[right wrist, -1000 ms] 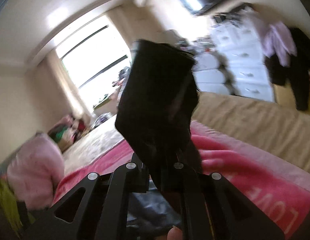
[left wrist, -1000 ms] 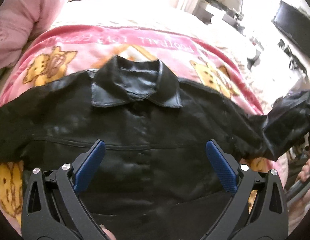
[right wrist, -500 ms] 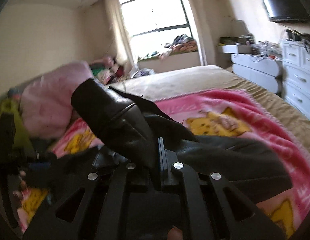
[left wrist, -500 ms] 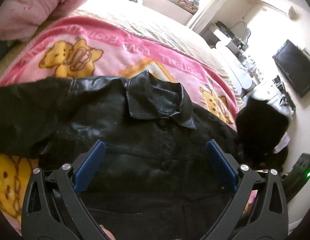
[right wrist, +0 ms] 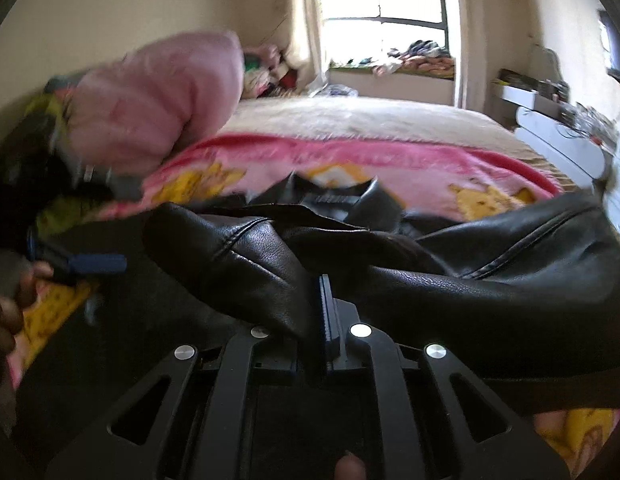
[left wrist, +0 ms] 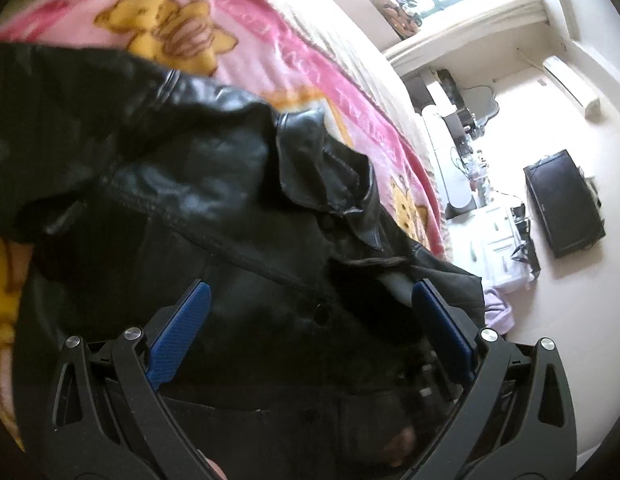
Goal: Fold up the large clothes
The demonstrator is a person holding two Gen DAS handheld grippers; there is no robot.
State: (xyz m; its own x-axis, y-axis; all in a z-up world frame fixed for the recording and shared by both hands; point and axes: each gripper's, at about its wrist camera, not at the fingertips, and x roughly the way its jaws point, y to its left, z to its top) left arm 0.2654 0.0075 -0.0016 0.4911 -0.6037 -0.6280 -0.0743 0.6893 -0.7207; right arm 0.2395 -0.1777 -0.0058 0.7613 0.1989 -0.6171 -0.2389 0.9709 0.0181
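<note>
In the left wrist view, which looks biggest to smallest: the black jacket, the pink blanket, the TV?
1. black jacket, though it lies nearest the camera.
2. pink blanket.
3. TV, far off on the wall, so it looks small.

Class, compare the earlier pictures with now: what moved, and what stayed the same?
The right hand-held gripper carried the jacket sleeve from high in the air down across the black leather jacket. It stays shut on the sleeve; the left hand-held gripper stays open above the jacket.
</note>
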